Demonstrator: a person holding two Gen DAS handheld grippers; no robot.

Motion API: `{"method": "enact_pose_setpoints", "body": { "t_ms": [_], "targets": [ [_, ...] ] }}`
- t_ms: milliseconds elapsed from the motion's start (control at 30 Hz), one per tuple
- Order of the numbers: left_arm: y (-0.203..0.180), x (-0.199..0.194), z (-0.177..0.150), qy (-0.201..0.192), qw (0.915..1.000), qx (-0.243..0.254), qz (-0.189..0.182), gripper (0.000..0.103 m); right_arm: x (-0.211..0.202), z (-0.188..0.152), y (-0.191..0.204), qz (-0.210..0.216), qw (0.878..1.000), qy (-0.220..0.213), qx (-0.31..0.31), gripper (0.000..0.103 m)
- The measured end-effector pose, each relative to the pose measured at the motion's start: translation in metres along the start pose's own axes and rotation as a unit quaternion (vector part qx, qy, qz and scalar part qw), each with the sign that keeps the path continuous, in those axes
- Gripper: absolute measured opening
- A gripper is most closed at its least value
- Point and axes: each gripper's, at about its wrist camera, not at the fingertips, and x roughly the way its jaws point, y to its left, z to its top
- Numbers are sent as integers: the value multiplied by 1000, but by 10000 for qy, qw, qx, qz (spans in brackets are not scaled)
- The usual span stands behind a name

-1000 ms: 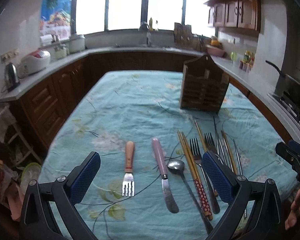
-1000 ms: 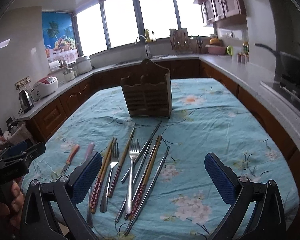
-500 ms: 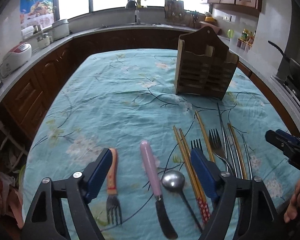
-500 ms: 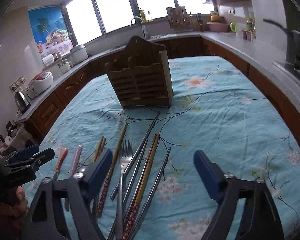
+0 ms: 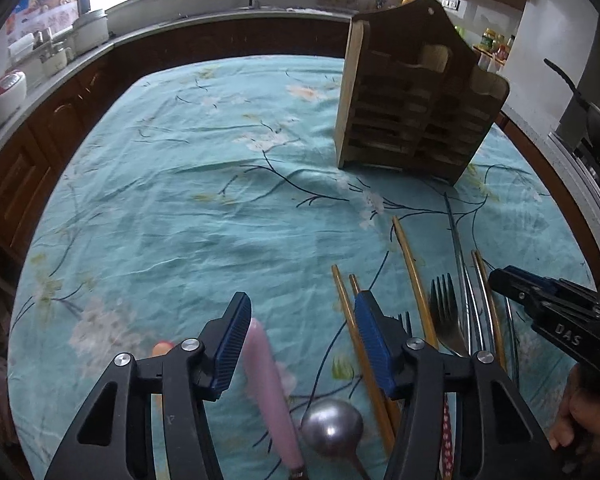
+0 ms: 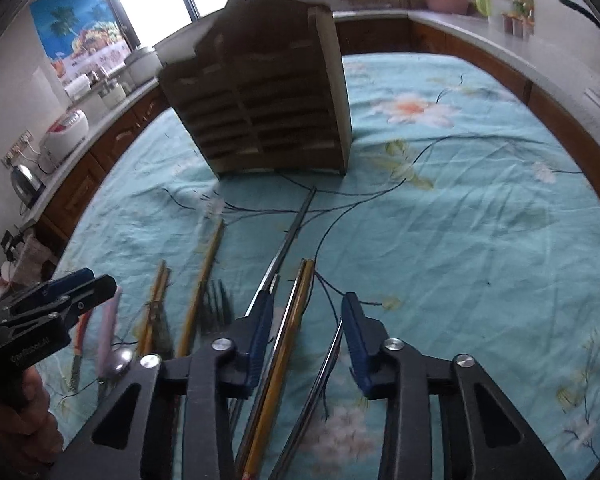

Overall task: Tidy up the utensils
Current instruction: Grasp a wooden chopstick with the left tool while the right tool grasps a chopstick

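Here both claws are coming down over the cutlery spread along the near edge of the table (image 5: 204,208), and both are closing. The left claw (image 5: 300,344) is about half open, its jaws either side of the pink-handled knife (image 5: 268,384), with nothing pinched yet. The right claw (image 6: 306,340) is narrower, straddling a pair of yellow chopsticks (image 6: 288,332) and a steel chopstick (image 6: 324,364) beside them; its pads do not look to be pressing on either.

The wooden holder (image 5: 416,100) stands upright well apart from the claws, toward the far right of the table, and looks mostly empty.

The risks come from crowding. On the left, the spoon (image 5: 332,424) lies just beside the knife handle and the right-hand finger sits over more chopsticks, so a closing jaw could nudge or trap a neighbour. On the right, the jaws may gather mismatched sticks, or thin round ones may roll and slip out. The cloth is wrinkled, and could bunch into either grip.
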Motion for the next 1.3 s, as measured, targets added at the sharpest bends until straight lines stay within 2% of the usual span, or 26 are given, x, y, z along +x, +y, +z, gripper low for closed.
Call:
{"method": "enact_pose_setpoints", "body": {
  "t_ms": [67,100,233,300,367,633,767,800,833,933,1067,1200,1300],
  "targets": [
    [-1,9,3,69,10000,8,-54,53,8,2,-2,-67,9999,92,-23,16],
    [-1,13,5,110,9999,10,-91,53,10,3,-3,-76,9999,137,-19,16],
    [-6,28,10,220,9997,128,-39,49,12,8,-4,-51,9998,170,-91,15],
    [-9,36,11,307,9993,200,-1,40,14,11,-4,6,9998,177,-87,15],
    [-12,44,12,414,9988,244,4,35,16,14,-5,15,9998,192,-98,14],
    [-26,57,16,420,9975,521,231,32,22,21,-1,10,9994,253,-233,12],
    [-28,58,17,435,9972,582,168,18,24,23,5,-76,9990,250,-372,12],
    [-27,57,17,445,9973,571,147,18,25,23,6,-62,9989,249,-384,12],
    [-25,57,17,458,9974,537,116,18,23,24,3,123,9991,262,-305,12],
    [-18,56,17,495,9978,433,48,16,18,24,-9,439,9984,293,202,15],
    [-14,55,16,505,9980,392,2,16,14,20,-2,570,9977,358,106,15],
    [-13,54,16,498,9979,412,-15,16,19,15,10,411,9982,425,-116,14],
    [-12,53,14,484,9979,423,-57,16,21,13,14,145,9988,371,-296,8]
  ]
}}
